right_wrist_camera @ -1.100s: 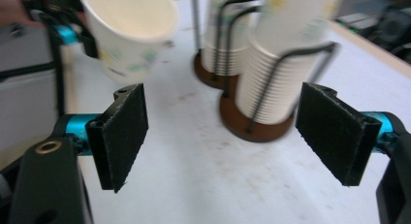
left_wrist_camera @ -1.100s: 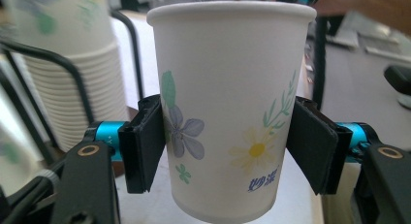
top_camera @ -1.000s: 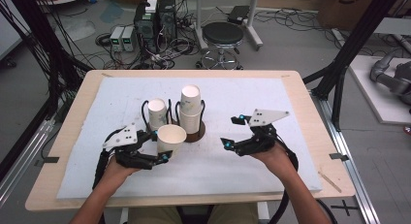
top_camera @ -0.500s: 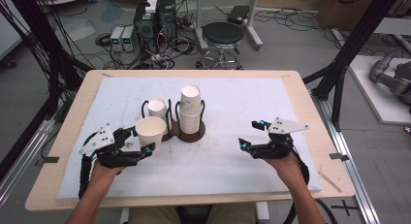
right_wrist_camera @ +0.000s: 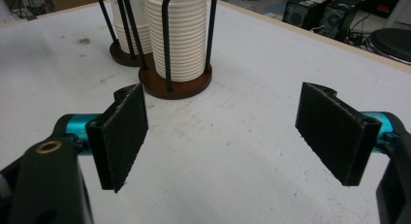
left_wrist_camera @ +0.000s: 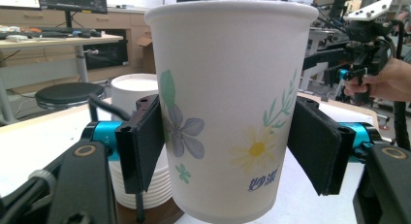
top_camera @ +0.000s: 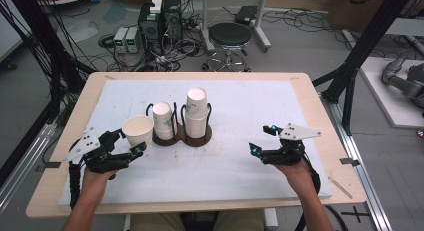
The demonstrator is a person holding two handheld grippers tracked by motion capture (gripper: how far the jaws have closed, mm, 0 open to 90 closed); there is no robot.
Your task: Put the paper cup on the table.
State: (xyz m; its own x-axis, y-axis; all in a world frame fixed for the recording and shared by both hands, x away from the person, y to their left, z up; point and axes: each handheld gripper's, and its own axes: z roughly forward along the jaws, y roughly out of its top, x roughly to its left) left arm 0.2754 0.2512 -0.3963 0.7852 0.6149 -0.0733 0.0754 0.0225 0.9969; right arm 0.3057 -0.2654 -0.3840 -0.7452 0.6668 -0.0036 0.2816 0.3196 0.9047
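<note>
High view: the left gripper [top_camera: 126, 143] sits at the table's [top_camera: 300, 98] front left with a paper cup [top_camera: 138, 132] upright between its jaws, mouth up, just left of the two wooden cup holders [top_camera: 182, 136]. The near holder carries a short stack [top_camera: 163, 120] of cups, the far one a taller stack [top_camera: 196, 112], each ringed by black wire posts. In the left gripper view the cup [left_wrist_camera: 232, 107] stands between the black pads: the left pad lies against the cup's wall beside the printed blue flower, and the right pad stands at the cup's other side, where it is hard to tell whether it still presses or has a sliver of gap. The jaws have just been opening a little, with the cup between them. The cup's base shows clear of the white mat, just in front of the short stack [left_wrist_camera: 135, 151] in its holder. The right gripper [top_camera: 261, 141] is over the mat at the front right, well apart from the holders. In the right gripper view its jaws stand wide apart with bare mat between them, and the taller stack [right_wrist_camera: 177, 37] stands ahead on its round brown base.
</note>
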